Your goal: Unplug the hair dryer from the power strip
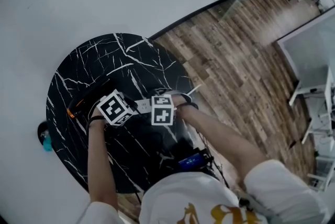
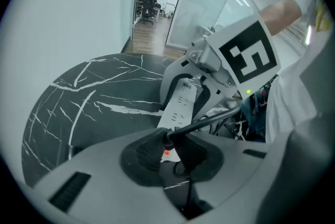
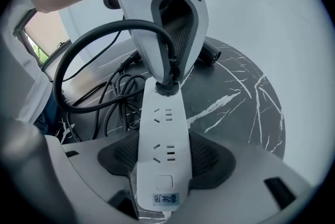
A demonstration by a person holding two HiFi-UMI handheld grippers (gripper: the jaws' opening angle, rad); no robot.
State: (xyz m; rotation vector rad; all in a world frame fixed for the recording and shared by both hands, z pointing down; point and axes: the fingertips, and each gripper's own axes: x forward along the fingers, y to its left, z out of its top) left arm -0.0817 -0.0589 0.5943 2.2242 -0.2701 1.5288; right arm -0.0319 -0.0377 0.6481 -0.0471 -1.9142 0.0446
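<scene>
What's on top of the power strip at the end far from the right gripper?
A black plug, clamped by the left gripper, with its cord looping away. The socket beneath is covered.

A round black marble-look tabletop (image 1: 131, 60) streaked with thin white veins. A long white plastic power strip (image 3: 163, 165) carries a small blue label (image 3: 163, 199) and a tiny red light (image 2: 166, 153). The plug (image 3: 167, 86) and cord (image 3: 94, 42) are black. The left gripper (image 2: 170, 154) and right gripper (image 3: 163, 160) are pale grey, with black textured pads (image 3: 212, 157) and black-and-white marker cubes (image 1: 116, 108). Brown wood-plank floor (image 1: 235, 60).
</scene>
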